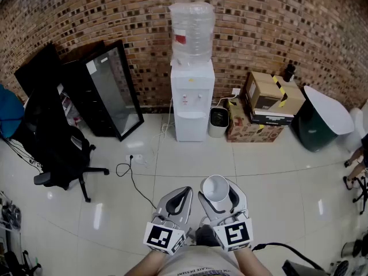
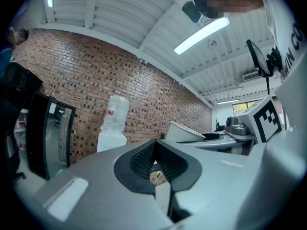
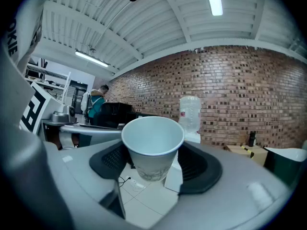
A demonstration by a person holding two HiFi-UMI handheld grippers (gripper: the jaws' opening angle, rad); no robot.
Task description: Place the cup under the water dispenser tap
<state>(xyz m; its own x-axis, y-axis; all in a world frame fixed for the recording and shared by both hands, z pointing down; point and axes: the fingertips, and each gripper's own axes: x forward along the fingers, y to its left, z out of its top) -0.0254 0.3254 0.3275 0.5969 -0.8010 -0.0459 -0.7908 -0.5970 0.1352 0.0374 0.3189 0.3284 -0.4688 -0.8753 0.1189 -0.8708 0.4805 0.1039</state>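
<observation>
A white water dispenser (image 1: 191, 99) with a clear bottle (image 1: 192, 30) on top stands against the brick wall, far ahead of me across the tiled floor. Its two taps (image 1: 192, 97) sit above an empty recess. My right gripper (image 1: 218, 192) is shut on a white paper cup (image 1: 216, 188), which stands upright and empty between the black pads (image 3: 201, 166). In the right gripper view the cup (image 3: 153, 145) fills the centre, and the dispenser (image 3: 191, 121) is small behind it. My left gripper (image 1: 179, 199) hangs beside the right one, shut on nothing, its pads (image 2: 144, 159) meeting.
A black office chair (image 1: 57, 148) and a leaning black glass panel (image 1: 112, 91) stand left of the dispenser. A power strip and cable (image 1: 133, 163) lie on the floor. To the right are a small bin (image 1: 218, 121), cardboard boxes (image 1: 267, 99) and a green-and-white container (image 1: 322, 119).
</observation>
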